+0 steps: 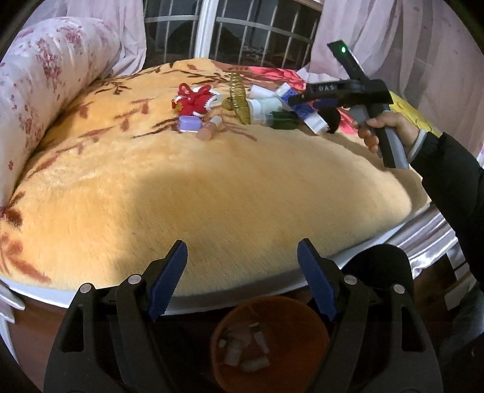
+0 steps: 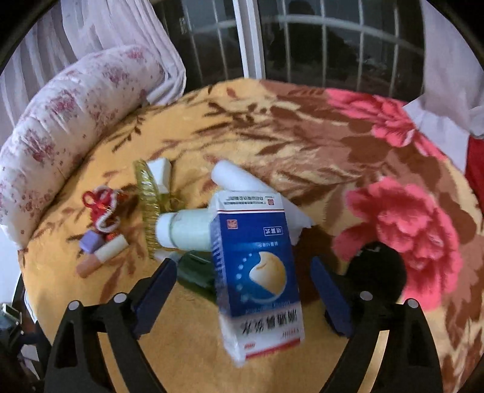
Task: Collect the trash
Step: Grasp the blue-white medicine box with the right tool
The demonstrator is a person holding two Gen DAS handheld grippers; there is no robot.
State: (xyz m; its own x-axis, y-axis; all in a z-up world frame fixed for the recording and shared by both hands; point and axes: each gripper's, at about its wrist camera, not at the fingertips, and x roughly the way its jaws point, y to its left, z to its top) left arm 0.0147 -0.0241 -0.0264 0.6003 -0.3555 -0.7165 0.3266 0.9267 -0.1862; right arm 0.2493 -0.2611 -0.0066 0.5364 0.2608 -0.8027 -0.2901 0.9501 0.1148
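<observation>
A pile of small items lies on the yellow floral blanket [image 1: 211,187]: a blue-and-white carton [image 2: 254,272], a white bottle [image 2: 184,231], a dark green bottle [image 2: 195,275], a gold spiral [image 2: 148,193], a red knot ornament [image 1: 196,101], a purple block [image 1: 189,124] and a pink tube [image 1: 208,128]. My right gripper [image 2: 243,290] is open with the carton lying between its fingers, apart from both. It also shows in the left wrist view [image 1: 314,102] over the pile. My left gripper [image 1: 242,272] is open and empty, above an orange bin [image 1: 269,341] holding several pieces.
A rolled floral quilt [image 1: 45,90] lies along the bed's left side. Curtains and a barred window [image 1: 248,27] stand behind the bed. A black round object [image 2: 378,272] lies by the right finger. The bin stands on the floor at the bed's near edge.
</observation>
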